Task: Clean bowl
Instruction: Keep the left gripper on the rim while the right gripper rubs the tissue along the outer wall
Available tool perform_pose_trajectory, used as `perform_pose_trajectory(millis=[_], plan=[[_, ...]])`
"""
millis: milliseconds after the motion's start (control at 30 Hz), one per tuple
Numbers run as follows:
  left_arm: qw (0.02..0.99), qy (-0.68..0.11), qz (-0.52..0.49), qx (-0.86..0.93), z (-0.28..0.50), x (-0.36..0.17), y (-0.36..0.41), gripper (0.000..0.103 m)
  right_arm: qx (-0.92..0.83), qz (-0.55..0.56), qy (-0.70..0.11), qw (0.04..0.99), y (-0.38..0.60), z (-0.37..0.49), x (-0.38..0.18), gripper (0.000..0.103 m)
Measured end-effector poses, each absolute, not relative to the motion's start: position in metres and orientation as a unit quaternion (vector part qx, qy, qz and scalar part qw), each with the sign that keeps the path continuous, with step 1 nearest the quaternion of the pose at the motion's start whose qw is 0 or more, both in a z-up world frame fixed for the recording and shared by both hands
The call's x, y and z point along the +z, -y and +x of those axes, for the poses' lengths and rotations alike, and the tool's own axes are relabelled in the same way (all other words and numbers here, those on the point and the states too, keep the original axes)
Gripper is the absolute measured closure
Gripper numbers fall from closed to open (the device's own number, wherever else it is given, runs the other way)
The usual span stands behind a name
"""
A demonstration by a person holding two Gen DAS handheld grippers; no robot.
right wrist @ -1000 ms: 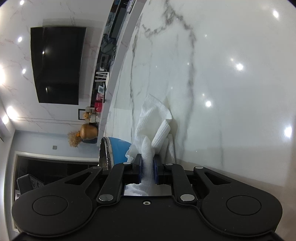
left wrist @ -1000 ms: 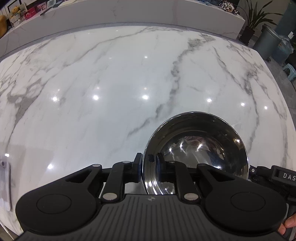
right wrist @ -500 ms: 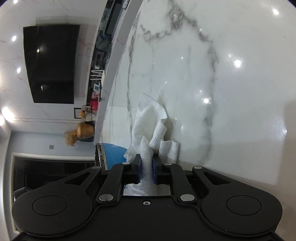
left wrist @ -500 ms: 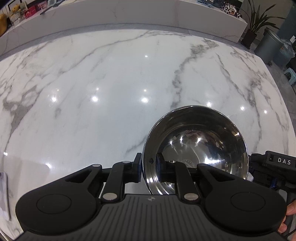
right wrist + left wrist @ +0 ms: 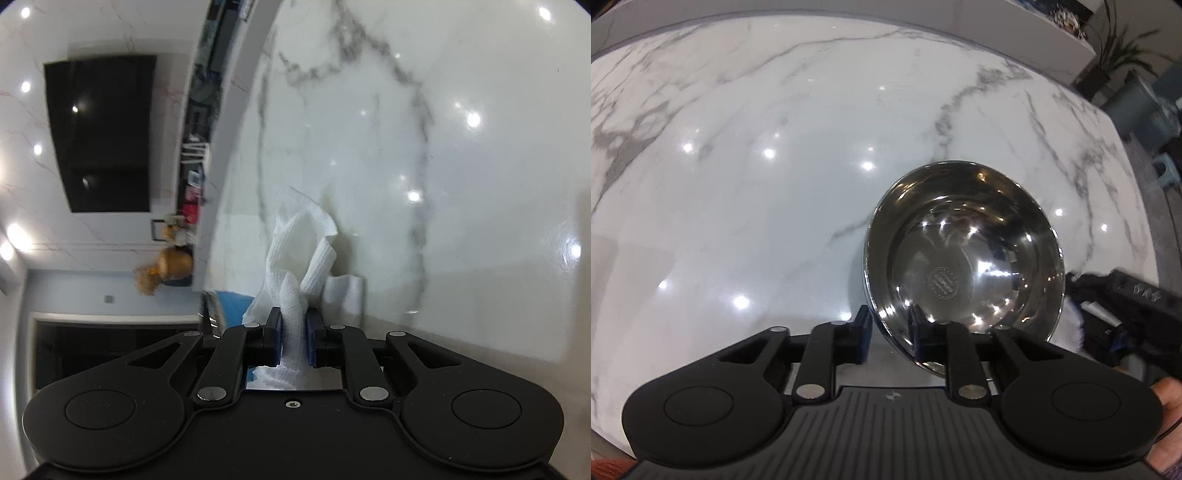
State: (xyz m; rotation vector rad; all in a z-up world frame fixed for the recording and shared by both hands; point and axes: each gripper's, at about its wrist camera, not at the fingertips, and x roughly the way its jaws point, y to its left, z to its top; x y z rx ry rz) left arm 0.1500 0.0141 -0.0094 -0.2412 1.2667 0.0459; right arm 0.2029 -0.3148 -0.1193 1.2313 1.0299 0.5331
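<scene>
A shiny steel bowl (image 5: 964,258) is tipped so its inside, with a round stamp on the base, faces the left wrist camera above the white marble table (image 5: 757,184). My left gripper (image 5: 890,325) is shut on the bowl's near rim, one finger outside and one inside. A crumpled white paper towel (image 5: 295,236) is pinched in my right gripper (image 5: 293,325), which is shut on it. In the right wrist view the bowl's blue outer wall (image 5: 229,302) and steel rim show just left of the towel. The right gripper's black body (image 5: 1126,310) is blurred beside the bowl's right edge.
The marble table (image 5: 443,184) has a raised ledge along its far side. Beyond its right end stand a potted plant (image 5: 1115,62) and grey bins (image 5: 1134,107). A dark screen (image 5: 99,133) hangs on the wall. A hand (image 5: 1167,402) shows at the lower right.
The bowl has tipped further toward the left camera, so its base stamp now shows. The right gripper with the towel has shifted slightly beside the bowl. Both grips are unchanged.
</scene>
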Motion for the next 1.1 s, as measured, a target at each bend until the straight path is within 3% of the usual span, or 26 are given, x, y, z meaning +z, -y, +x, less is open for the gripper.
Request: perform_pose_trajectory(millis=[200, 767, 800, 933, 1100], plan=[[0.804, -0.585, -0.1, 0.028, 0.158, -0.006, -0.022, 0.094, 0.277, 0.584, -0.411, 0.643, 0.325, 0.2, -0.11, 0.091], [0.81, -0.572, -0.121, 0.029, 0.159, -0.01, -0.028, 0.095, 0.218, 0.553, -0.487, 0.64, 0.306, 0.202, -0.134, 0.091], [0.806, -0.577, -0.131, 0.03, 0.159, -0.012, -0.03, 0.094, 0.214, 0.548, -0.493, 0.641, 0.304, 0.202, -0.135, 0.091], [0.785, -0.595, -0.167, 0.033, 0.152, -0.022, -0.034, 0.073, 0.215, 0.541, -0.495, 0.645, 0.302, 0.199, -0.135, 0.091], [0.778, -0.599, -0.188, 0.028, 0.141, -0.023, -0.033, 0.07, 0.215, 0.535, -0.496, 0.649, 0.3, 0.199, -0.133, 0.091]])
